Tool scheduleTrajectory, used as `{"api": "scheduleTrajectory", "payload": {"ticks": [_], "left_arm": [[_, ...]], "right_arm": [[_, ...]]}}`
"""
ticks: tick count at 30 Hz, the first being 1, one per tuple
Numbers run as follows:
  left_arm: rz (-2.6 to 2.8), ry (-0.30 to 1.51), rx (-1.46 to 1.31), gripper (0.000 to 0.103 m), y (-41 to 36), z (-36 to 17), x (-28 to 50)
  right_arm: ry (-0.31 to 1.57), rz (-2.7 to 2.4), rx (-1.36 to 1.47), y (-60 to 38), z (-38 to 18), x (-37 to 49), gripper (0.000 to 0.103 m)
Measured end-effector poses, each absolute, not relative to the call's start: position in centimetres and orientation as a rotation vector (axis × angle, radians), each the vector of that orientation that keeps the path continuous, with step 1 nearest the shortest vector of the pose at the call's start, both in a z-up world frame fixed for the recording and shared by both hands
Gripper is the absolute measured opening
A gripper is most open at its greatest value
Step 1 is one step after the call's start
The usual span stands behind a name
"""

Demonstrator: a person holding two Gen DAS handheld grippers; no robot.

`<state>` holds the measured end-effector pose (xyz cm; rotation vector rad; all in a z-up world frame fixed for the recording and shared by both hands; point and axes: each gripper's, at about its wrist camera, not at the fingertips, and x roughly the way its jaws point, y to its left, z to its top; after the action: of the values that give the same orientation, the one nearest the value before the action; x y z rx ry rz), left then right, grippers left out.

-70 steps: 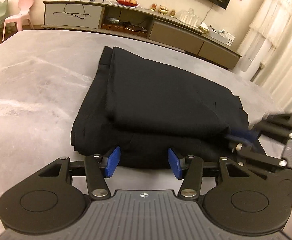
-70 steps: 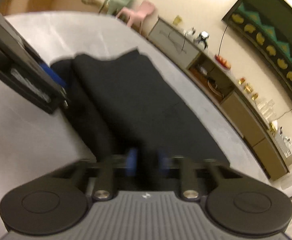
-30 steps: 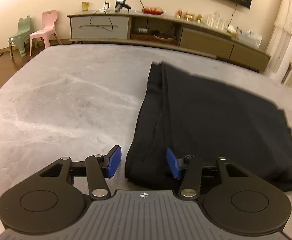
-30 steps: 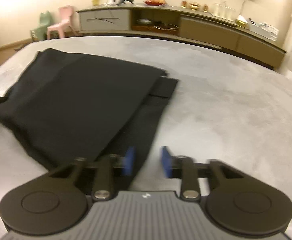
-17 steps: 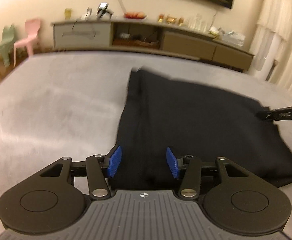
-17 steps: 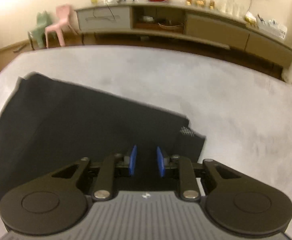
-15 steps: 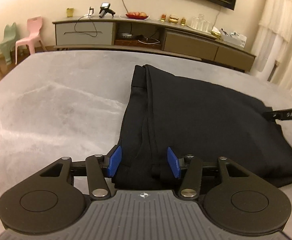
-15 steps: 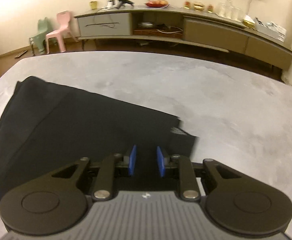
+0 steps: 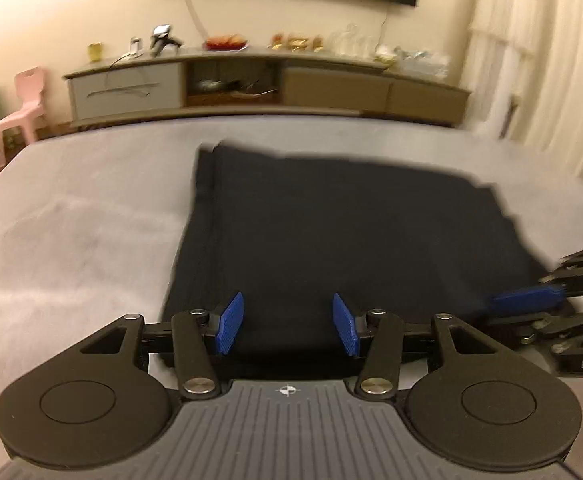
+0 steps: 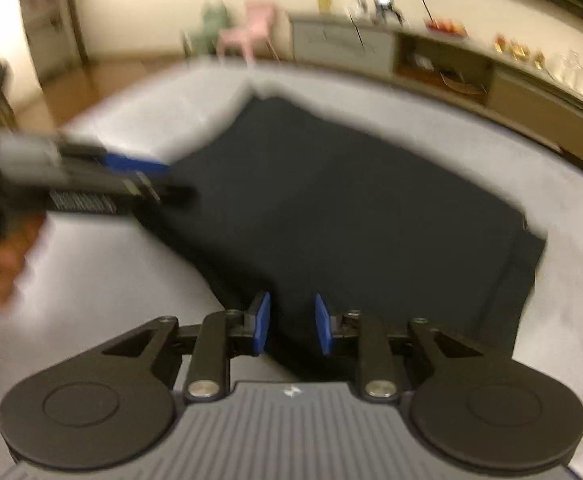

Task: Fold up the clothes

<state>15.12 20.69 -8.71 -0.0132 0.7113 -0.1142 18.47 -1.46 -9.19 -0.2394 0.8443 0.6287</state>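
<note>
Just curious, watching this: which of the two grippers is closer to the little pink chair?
Left. The left gripper works the side of the black garment nearer the pink chair; the right gripper is at the opposite side.

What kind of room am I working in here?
Probably a home living room: a long low sideboard against the wall, small plastic children's chairs beside it, and the black garment on a grey table.

Left gripper (image 9: 287, 329): black linkage arms, blue ribbed pads, silver pivot screws, grey ribbed housing with crosshair mark. Right gripper (image 10: 290, 324): same build, white "DAS" lettering on side in left wrist view.
</note>
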Motion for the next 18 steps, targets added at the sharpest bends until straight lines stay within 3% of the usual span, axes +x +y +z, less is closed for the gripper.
{"api": "scheduleTrajectory", "payload": {"ticks": [7,9,12,18], "left_arm": [[-0.068,0.740,-0.039,0.055,22.2,-8.8,15.1],[-0.068,0.744,-0.043,0.055,22.1,-8.7,14.8],[-0.074,0.755,-0.064,0.054,21.8,-8.5,14.4],[-0.085,0.759,-0.041,0.056,20.4,-8.7,14.1]], "right_arm": [[0.805,0.588,-0.305,-2.0,-10.0,17.8,0.021],[0.811,0.568,-0.300,-2.7,-10.2,18.4,0.036],[0.827,0.538,-0.270,-4.5,-11.0,19.6,0.051],[0.854,0.455,-0.235,-7.6,-11.5,22.7,0.052]]}}
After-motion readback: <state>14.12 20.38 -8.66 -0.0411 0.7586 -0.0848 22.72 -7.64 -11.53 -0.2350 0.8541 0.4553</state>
